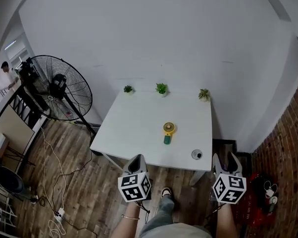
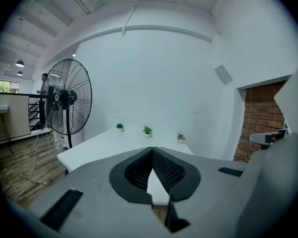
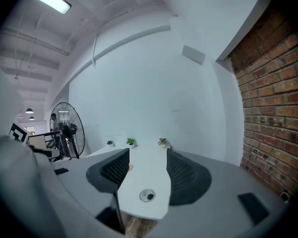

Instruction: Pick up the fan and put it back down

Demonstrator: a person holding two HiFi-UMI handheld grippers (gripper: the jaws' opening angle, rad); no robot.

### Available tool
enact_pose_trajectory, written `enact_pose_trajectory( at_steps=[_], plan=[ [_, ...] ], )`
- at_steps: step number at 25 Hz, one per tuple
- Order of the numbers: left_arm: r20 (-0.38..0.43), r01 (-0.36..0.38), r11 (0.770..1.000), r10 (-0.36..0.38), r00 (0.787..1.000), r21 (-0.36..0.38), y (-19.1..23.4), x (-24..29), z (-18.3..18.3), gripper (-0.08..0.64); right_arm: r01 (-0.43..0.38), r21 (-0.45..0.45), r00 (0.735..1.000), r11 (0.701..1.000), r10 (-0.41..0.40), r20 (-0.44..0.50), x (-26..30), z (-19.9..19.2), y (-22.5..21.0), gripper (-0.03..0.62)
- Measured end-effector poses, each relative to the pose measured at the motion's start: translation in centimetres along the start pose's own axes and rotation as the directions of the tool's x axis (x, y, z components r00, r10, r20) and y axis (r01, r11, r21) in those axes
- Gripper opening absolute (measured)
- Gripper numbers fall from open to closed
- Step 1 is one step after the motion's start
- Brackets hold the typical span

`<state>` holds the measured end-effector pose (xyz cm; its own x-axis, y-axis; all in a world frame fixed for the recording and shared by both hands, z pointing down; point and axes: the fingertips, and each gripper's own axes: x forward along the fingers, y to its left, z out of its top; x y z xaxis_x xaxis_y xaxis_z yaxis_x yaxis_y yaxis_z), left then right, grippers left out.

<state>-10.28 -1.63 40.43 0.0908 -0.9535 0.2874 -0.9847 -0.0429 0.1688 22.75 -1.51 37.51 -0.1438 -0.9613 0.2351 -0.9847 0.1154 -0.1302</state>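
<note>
Yellow fan (image 1: 168, 132): head far, hdl near

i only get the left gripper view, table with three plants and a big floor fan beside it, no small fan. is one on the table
Observer: Yes, a yellow fan with a green handle is near the middle of the table.
Operator: anything close to it
Observer: A small round thing sits near the front right corner, apart from the fan.
Operator: right gripper ready
Observer: The right gripper has its jaws apart with nothing between them, short of the table's front edge.
</note>
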Motion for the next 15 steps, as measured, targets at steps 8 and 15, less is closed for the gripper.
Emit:
enact_pose_trajectory(
  at_steps=[8,15],
  plan=[
    [-0.007,0.059,0.998,-0.059,0.998,0.001,1.3,9.4,3.3,0.006,0.035,-0.025,0.999,0.999,-0.035,0.002,7.7,2.7,1.0,0.236],
    [0.013,0.096,0.995,-0.096,0.995,-0.023,3.2,17.3,7.0,0.006,0.063,-0.058,0.998,0.996,-0.063,-0.003,14.9,5.7,2.3,0.236]
  ],
)
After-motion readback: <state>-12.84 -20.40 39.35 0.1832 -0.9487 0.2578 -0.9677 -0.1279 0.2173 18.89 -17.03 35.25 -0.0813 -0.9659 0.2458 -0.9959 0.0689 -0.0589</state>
